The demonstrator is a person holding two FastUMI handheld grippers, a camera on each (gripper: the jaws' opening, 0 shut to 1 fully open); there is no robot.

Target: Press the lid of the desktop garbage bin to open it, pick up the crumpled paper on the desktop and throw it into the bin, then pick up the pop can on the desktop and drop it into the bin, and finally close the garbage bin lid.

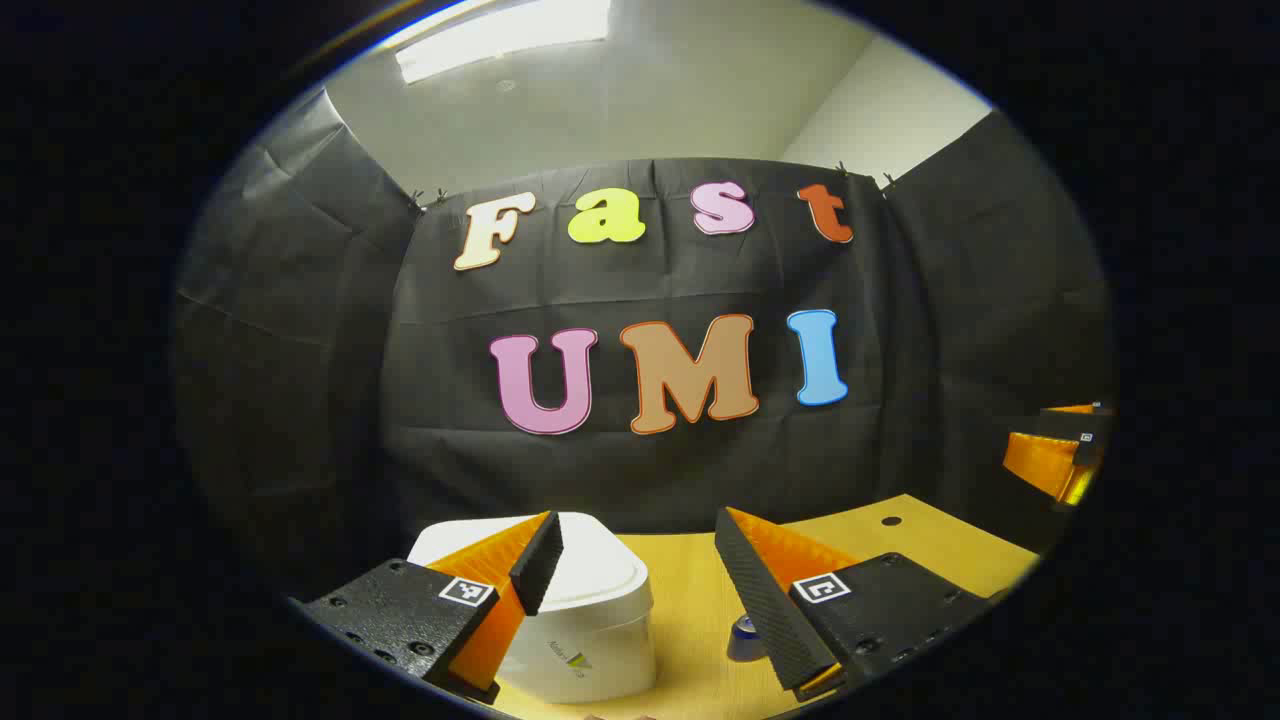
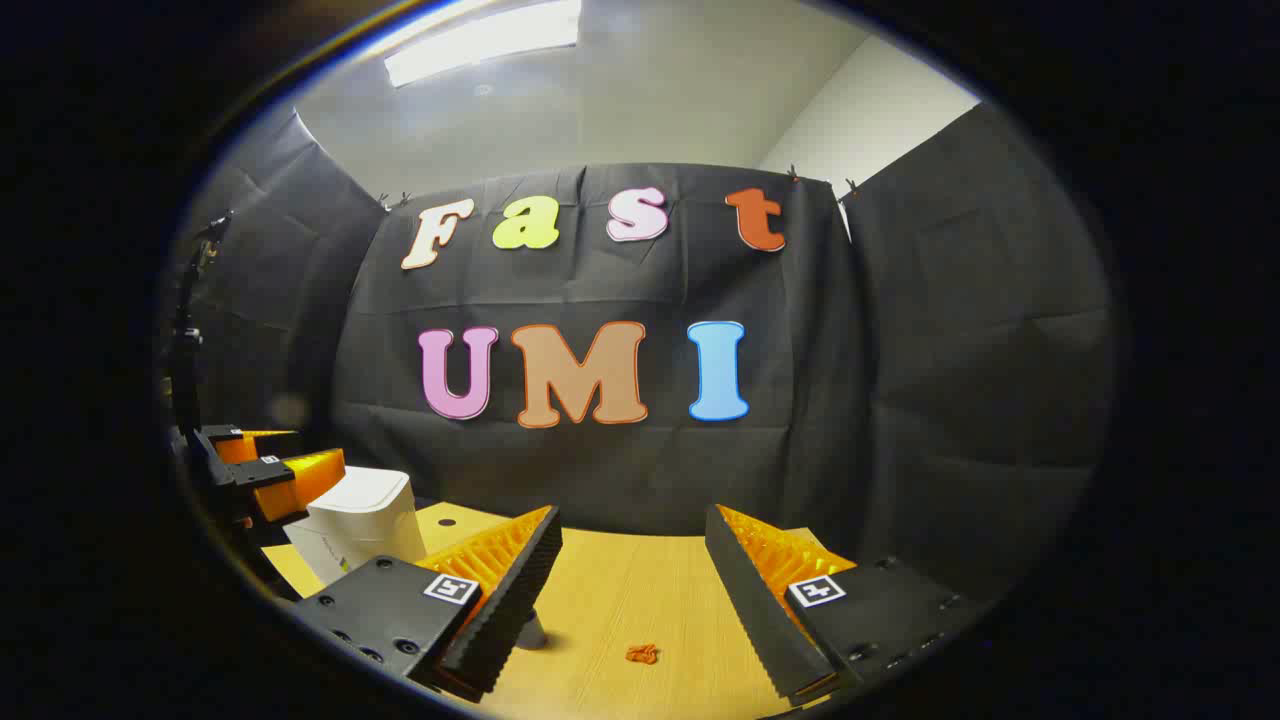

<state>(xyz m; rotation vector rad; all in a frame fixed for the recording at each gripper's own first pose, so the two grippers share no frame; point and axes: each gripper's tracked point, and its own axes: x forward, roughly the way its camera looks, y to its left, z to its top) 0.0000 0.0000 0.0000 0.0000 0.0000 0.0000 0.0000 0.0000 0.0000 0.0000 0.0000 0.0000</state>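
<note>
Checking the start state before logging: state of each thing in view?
bin: upright on the table, lid shut
can: on the table, mostly hidden behind a finger of the left gripper; upright or not, cannot tell
orange scrap: lying loose on the table
left gripper: open, holding nothing
right gripper: open, holding nothing

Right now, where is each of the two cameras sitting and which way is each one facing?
Left gripper view: rides on the left gripper, facing the booth wall over the closed white garbage bin and wooden desktop; own open fingers low, right gripper at far right.
Right gripper view: rides on the right gripper, facing the same wall over the desktop; own open fingers low.
Shared: bin, desktop, and the left gripper at far left.
</note>
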